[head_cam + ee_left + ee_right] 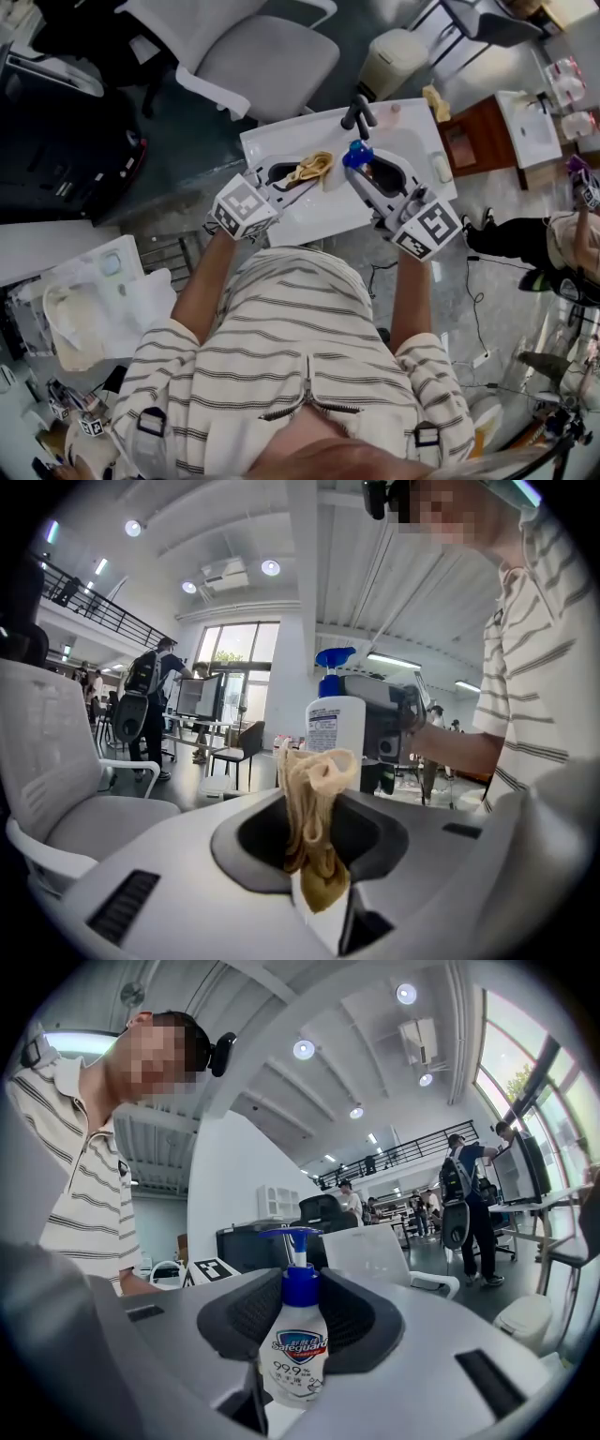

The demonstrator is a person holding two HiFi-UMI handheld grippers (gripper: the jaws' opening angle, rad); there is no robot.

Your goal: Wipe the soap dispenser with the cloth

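A white soap dispenser with a blue pump [357, 155] is held above the white basin [328, 211]. My right gripper [364, 171] is shut on its body. From the right gripper view the bottle [295, 1349] stands upright between the jaws, label toward the camera. My left gripper [302, 178] is shut on a crumpled yellow cloth [311, 168], just left of the dispenser. In the left gripper view the cloth [314, 817] rises from the jaws, with the dispenser [335, 731] close behind it. Whether cloth and bottle touch is unclear.
A dark faucet [359, 112] stands at the basin's far edge, with a yellowish rag [435, 101] at its far right corner. A grey office chair [253, 56] and a white bin [392, 58] lie beyond. Another person [562, 244] is at the right.
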